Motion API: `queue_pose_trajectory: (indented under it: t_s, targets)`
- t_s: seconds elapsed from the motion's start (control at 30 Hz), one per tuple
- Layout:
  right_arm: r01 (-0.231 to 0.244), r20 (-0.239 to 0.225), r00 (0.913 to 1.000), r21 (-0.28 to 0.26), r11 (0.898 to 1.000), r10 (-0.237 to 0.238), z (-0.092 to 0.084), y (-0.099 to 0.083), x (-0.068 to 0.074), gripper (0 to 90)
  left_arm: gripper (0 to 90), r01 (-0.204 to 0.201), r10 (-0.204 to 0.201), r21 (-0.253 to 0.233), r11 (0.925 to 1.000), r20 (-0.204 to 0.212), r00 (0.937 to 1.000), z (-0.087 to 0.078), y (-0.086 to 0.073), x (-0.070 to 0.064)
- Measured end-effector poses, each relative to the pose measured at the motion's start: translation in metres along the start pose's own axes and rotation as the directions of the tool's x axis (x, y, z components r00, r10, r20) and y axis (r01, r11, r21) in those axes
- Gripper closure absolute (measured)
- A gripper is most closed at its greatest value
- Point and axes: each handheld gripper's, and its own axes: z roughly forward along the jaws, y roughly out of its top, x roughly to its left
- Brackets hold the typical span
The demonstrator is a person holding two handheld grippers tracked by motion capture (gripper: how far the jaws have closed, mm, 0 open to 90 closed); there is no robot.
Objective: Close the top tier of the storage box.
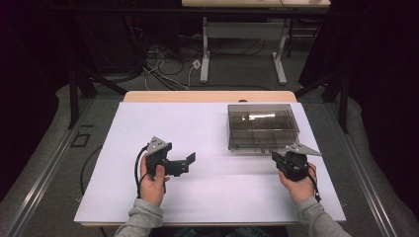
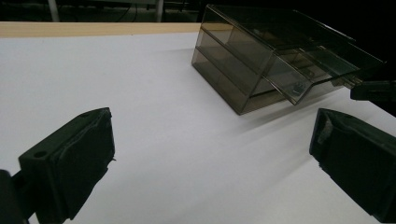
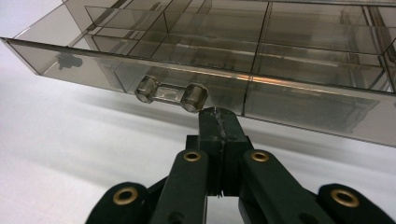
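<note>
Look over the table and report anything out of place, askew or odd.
One thing stands out: the top drawer of the smoky clear plastic box sticks out at the front, while the drawer below sits flush. The shut right gripper is at its clear handle. No spill or damage shows on the white table.

Bare white table [image 1: 207, 187] lies open between both tools — the smoky plastic box [image 1: 262, 126] blocks the far right.
</note>
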Motion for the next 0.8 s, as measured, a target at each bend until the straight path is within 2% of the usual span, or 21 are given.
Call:
queue_pose_trajectory:
  t_s: [0.1, 0.2, 0.27, 0.33, 0.8]
  targets:
    - [-0.011, 0.002, 0.9999, 0.0, 1.0, 0.011, 0.001, 0.002, 0.001, 90.0, 0.5, 0.0, 0.0, 0.0, 1.0, 0.0, 1.0, 0.0, 0.0, 0.0]
    - [0.001, 0.007, 1.0, 0.0, 1.0, -0.001, 0.003, 0.004, -0.001, 90.0, 0.5, -0.001, 0.001, 0.0, 1.0, 0.0, 1.0, 0.0, 0.0, 0.0]
    - [-0.015, 0.006, 0.9999, -0.004, 1.0, 0.015, 0.005, 0.004, 0.0, 90.0, 0.5, -0.001, 0.001, -0.001, 1.0, 0.0, 1.0, 0.0, 0.0, 0.0]
    - [-0.001, 0.012, 0.9999, -0.008, 1.0, 0.002, 0.006, 0.005, -0.001, 90.0, 0.5, 0.0, 0.0, 0.0, 1.0, 0.0, 1.0, 0.0, 0.0, 0.0]
    - [-0.03, 0.024, 0.9992, -0.022, 0.999, 0.03, 0.012, 0.011, -0.004, 90.0, 0.5, -0.001, 0.001, 0.001, 1.0, 0.0, 1.0, 0.0, 0.0, 0.001]
